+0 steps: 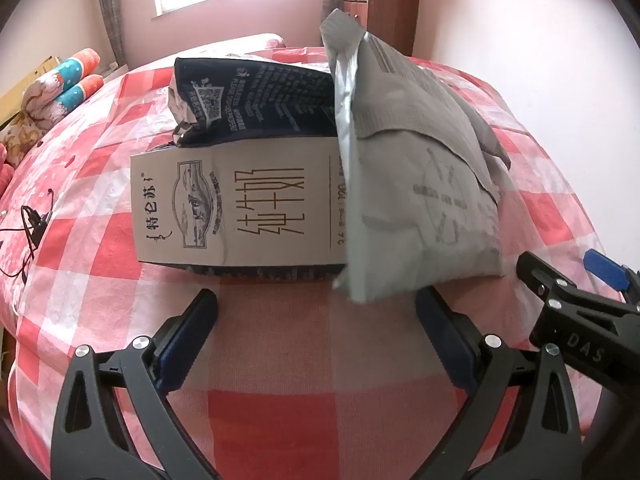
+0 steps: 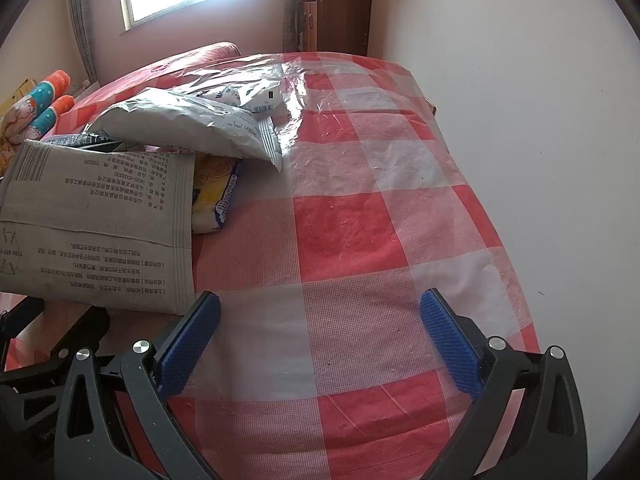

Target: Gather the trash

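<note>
- As both pairs of jaws are seen standing wide apart with nothing between them, no item is judged to have been grasped at this moment.
- Left gripper (image 1: 316,320): its fingers are held over the checked bedcover (image 1: 280,412), tilted downward, and are aimed at the pile of trash just ahead; no pad is seen pressing on anything.
- Right gripper (image 2: 320,324): its blue pads (image 2: 450,344) are spread over a bare stretch of the bedcover, with the pile lying to its left; part of this gripper is also seen at the right edge of the left wrist view.
- Grey plastic mailer bag (image 1: 416,184): shown nearest the left gripper, propped on and partly covering the flattened milk carton (image 1: 240,208).
- Dark printed package (image 1: 260,100): lies behind the carton, crumpled at one end.
- Second grey bag (image 2: 184,124), a yellow wrapper (image 2: 212,188) and a small white packet (image 2: 248,96): shown farther back in the right wrist view, stacked loosely together.
- Clear plastic sheet (image 2: 320,80): spread over the far part of the bed.
- No bin or collecting bag is visible in either view.
- Progress is judged to be at its start: all the visible trash remains on the bed, and every piece is left to be picked up.
</note>
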Demonstrator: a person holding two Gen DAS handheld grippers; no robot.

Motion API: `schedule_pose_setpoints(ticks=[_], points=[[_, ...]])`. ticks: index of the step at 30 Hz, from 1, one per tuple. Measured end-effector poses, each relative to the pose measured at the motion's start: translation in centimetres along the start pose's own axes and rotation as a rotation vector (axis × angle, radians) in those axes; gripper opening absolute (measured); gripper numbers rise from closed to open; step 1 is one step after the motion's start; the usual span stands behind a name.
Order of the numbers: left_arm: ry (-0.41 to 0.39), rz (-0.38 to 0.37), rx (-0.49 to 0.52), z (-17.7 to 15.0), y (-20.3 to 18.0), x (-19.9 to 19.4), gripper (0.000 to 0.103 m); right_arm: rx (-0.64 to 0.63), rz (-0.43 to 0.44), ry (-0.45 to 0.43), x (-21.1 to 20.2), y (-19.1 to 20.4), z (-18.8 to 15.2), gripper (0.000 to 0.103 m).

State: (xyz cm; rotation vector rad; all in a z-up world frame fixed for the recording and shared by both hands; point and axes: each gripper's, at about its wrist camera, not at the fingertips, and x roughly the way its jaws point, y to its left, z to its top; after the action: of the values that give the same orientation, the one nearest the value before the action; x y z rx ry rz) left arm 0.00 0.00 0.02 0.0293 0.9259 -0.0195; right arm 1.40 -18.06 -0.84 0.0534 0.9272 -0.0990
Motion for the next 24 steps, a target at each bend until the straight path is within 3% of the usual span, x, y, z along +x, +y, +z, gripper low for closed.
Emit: schedule_pose_setpoints(ticks=[11,24], points=[[0.015,-0.015,0.0,-1.9,1.3,-0.6,0.099,-0.019,0.008,0.012,0.6,-0.3,0.7,0.098],[-0.081,-0.026,0.035,-3.3,4.2,-7.3,0.099,-0.103,0.08,0.031,-2.0,0.6,-2.7,0.098]])
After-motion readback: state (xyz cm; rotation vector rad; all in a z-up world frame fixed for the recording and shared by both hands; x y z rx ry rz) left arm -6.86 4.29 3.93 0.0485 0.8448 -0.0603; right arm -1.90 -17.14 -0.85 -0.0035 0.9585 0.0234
